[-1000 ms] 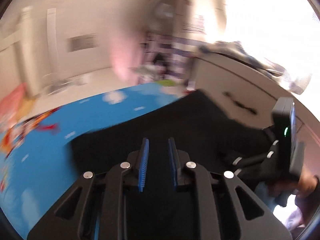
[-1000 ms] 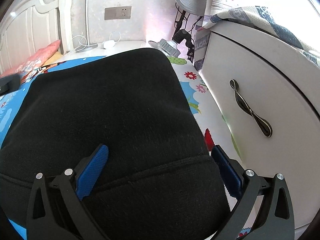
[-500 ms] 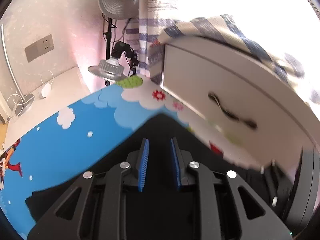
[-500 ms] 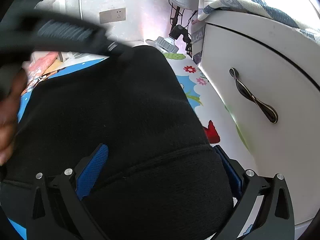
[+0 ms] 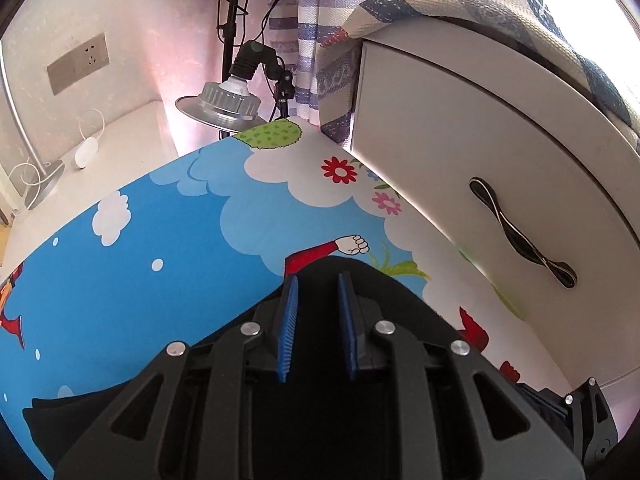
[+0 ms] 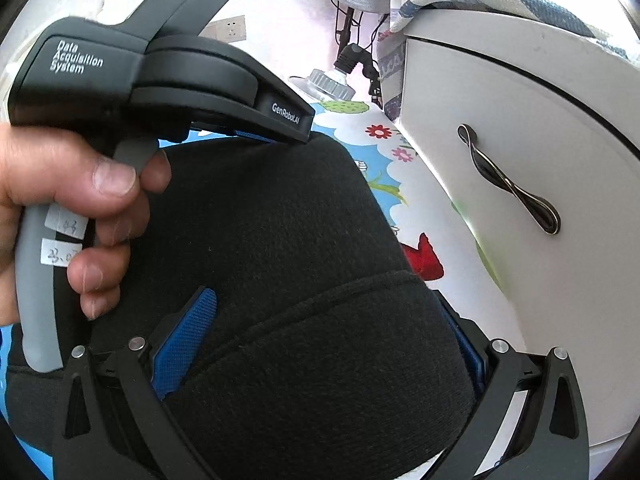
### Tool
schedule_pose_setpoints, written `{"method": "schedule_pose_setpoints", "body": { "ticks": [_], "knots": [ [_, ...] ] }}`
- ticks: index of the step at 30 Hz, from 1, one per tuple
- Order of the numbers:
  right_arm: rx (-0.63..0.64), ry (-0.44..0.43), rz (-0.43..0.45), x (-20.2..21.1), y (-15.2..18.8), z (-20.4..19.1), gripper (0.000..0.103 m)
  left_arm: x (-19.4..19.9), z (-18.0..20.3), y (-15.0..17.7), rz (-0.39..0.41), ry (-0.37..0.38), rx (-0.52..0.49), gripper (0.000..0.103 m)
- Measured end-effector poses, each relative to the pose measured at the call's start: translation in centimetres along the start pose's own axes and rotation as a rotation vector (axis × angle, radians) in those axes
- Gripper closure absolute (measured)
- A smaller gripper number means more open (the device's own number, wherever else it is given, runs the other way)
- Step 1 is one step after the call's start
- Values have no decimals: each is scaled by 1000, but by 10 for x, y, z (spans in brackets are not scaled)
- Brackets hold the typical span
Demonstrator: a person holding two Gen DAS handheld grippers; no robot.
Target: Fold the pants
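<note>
Black pants (image 6: 280, 240) lie on a blue cartoon-print bed sheet (image 5: 160, 240). In the right wrist view a thick fold with a seam (image 6: 320, 340) bulges between my right gripper's (image 6: 332, 344) wide-open blue fingers (image 6: 188, 332). My left gripper (image 5: 318, 292) holds its blue pads narrowly apart with the pants' far edge (image 5: 380, 280) between them, low over the sheet. Its body and the hand holding it (image 6: 80, 184) show in the right wrist view, over the far end of the pants.
A white cabinet with a dark wavy handle (image 5: 520, 232) stands close on the right, a checked cloth (image 5: 520, 12) on top. A clamp lamp (image 5: 228, 96), a fan stand and a wall socket (image 5: 78, 62) are at the back. A white nightstand (image 5: 100, 148) is back left.
My left gripper has swung right and forward with the pants' edge, from facing the room to facing the cabinet corner. It now looms in the right wrist view. The right gripper stayed put.
</note>
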State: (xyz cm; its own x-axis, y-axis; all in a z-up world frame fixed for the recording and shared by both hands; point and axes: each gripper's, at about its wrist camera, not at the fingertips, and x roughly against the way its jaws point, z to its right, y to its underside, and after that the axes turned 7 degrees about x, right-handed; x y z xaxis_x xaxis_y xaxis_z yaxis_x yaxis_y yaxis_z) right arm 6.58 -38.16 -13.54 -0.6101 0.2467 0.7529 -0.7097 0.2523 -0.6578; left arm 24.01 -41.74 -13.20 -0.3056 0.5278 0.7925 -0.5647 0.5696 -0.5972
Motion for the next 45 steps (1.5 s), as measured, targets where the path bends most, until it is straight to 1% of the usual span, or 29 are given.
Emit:
{"method": "schedule_pose_setpoints", "body": {
  "ticks": [2, 4, 5, 6, 8, 9, 11, 13, 14, 16, 17, 19, 21, 23, 25, 26, 27, 28, 30, 31, 32, 33, 35, 37, 38, 39, 40, 41, 45],
  "knots": [
    [-23, -21, -12, -1, -2, 4, 5, 0, 0, 1, 5, 0, 0, 82],
    [-87, -82, -25, 1, -6, 17, 5, 0, 0, 1, 9, -2, -1, 82],
    [-110, -96, -24, 3, -7, 21, 5, 0, 1, 1, 11, -7, -4, 82],
    [-141, -95, -4, 10, -8, 27, 5, 0, 1, 2, 14, -14, -7, 82],
    [-166, -47, 45, 24, -9, 34, 5, 0, 1, 2, 20, -14, -5, 82],
    [-151, -31, 31, 24, -9, 34, 5, 0, 0, 2, 20, -10, 1, 82],
    [-121, -25, -41, 12, -7, 35, 5, -1, -3, 1, 20, 0, 11, 82],
    [-145, -53, -59, 7, -6, 41, 5, 1, -4, 1, 22, 10, 19, 82],
    [-140, -50, -65, 8, -5, 39, 5, 2, -7, 2, 23, 25, 33, 82],
    [-84, -13, -58, 12, -6, 32, 5, 9, -14, 3, 33, 57, 80, 81],
    [-69, -2, -55, 12, -7, 30, 5, 15, -18, 4, 34, 61, 107, 78],
    [-77, 0, -56, 13, -5, 32, 5, 28, -19, 10, 34, 44, 134, 76],
    [-90, -7, -58, 14, 0, 33, 5, 42, -20, 23, 11, 58, 161, 67],
    [-85, -6, -57, 15, -1, 30, 5, 60, -25, 41, 16, 22, 198, 67],
    [-78, -6, -59, 15, -2, 30, 5, 90, -31, 64, 75, -15, 228, 64],
    [-78, -5, -59, 16, -2, 30, 5, 110, -32, 80, 115, -54, 233, 51],
    [-79, -4, -59, 14, -3, 29, 5, 124, -33, 95, 135, -77, 237, 38],
    [-78, -1, -59, 14, -4, 28, 5, 132, -33, 109, 133, -91, 239, 38],
    [-73, 6, -57, 13, -4, 27, 5, 134, -33, 136, 59, -136, 226, 38],
    [-72, 8, -54, 13, -3, 26, 5, 133, -35, 146, 32, -165, 231, 38],
    [-72, 8, -54, 12, -4, 27, 5, 134, -37, 156, 24, -181, 246, 37],
    [-74, 9, -54, 12, -4, 27, 5, 136, -36, 160, 31, -192, 242, 32],
    [-70, 15, -57, 11, -5, 26, 5, 136, -33, 162, 27, -242, 234, 22],
    [-54, 27, -61, 11, -8, 25, 5, 135, -43, 162, -2, -210, 301, 18],
    [-46, 31, -62, 10, -8, 24, 5, 136, -49, 161, -8, -212, 333, 13],
    [-44, 31, -64, 10, -9, 24, 5, 139, -51, 161, -8, -239, 339, 7],
    [-43, 29, -67, 11, -9, 25, 5, 140, -50, 161, -14, -285, 331, 2],
    [-46, 27, -68, 12, -10, 26, 5, 143, -48, 163, -14, -320, 312, 2],
    [-52, 53, -81, 35, -15, 24, 5, 172, -45, 172, 28, -319, 284, 2]
  ]
}}
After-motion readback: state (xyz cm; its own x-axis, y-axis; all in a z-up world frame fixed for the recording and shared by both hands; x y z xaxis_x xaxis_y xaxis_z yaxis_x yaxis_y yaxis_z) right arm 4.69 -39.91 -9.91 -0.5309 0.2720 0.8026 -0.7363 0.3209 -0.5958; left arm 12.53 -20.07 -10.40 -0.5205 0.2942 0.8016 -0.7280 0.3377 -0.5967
